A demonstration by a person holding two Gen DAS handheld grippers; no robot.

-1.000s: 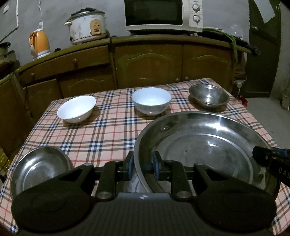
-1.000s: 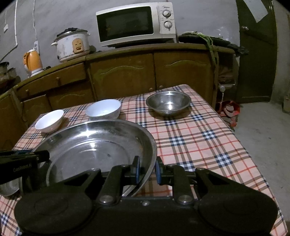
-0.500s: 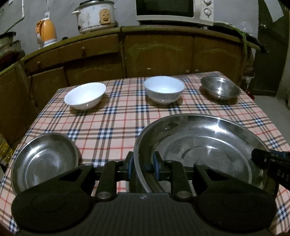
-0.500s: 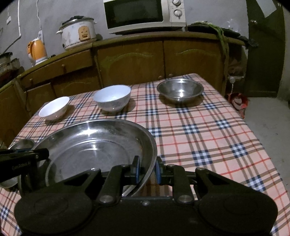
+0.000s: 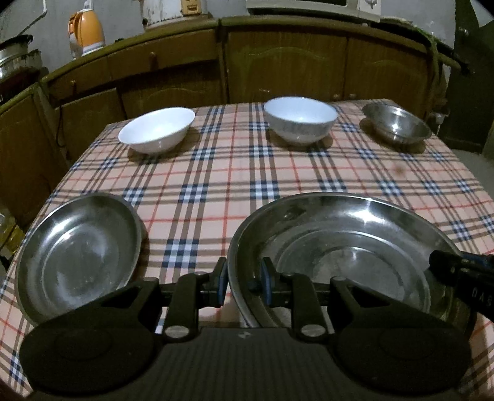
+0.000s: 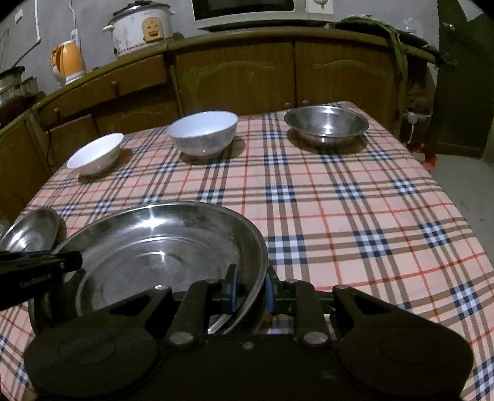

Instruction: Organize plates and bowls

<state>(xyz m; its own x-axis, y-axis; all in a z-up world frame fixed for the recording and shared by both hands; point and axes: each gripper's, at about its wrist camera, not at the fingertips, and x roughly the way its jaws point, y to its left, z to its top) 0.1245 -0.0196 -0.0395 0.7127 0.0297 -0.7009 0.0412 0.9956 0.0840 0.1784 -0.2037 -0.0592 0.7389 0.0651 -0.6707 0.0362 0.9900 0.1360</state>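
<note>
You lowered the big steel plate (image 5: pixel 355 246) tableward, left claw (image 5: pixel 244 285) and right claw (image 6: pixel 251 290) each clamped narrowly on its rim.

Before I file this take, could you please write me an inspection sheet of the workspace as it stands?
Surface: table under a plaid tablecloth.
Job's things: large steel plate gripped at both sides; smaller steel plate near the left edge; shallow white bowl, deeper white bowl and steel bowl in a row at the far side.
Clutter: nothing seen.
Grippers: left gripper shut on the large plate's left rim; right gripper shut on its right rim.
Cables: a cord down the wall behind the orange kettle.
Surroundings: wooden cabinets, rice cooker, microwave.
</note>
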